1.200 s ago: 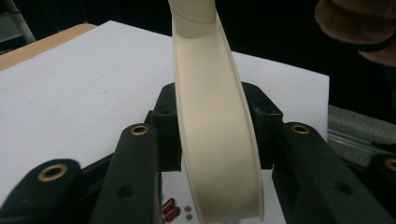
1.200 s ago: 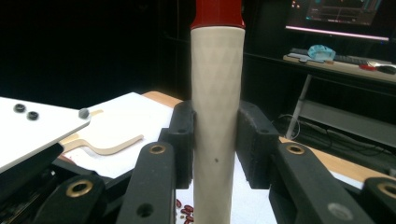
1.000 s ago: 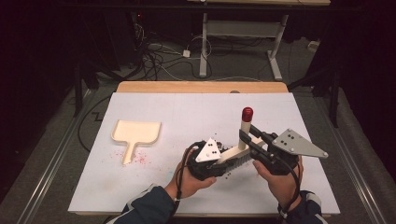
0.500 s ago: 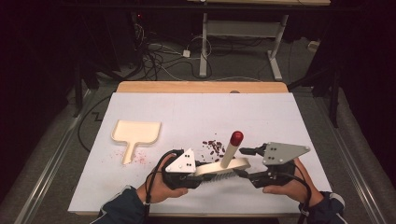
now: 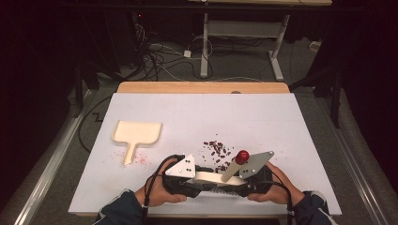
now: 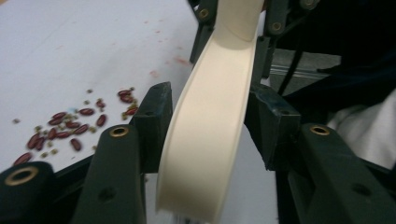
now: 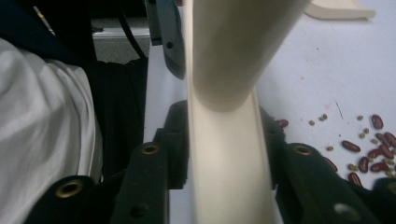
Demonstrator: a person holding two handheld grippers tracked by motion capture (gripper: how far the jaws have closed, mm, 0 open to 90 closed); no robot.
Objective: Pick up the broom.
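At the near edge of the table (image 5: 155, 108), the left gripper (image 5: 187, 180) and the right gripper (image 5: 244, 182) each pinch one end of a cream brush (image 5: 206, 177), held low between them; its handle (image 5: 231, 169) with a red knob (image 5: 242, 156) slants up. Just beyond lie scattered red beans (image 5: 218, 149). Sweeping seems to be in hand: next, drag the beans left toward the cream dustpan (image 5: 136, 133) farther off. The bristles are hard to make out beneath the brush.
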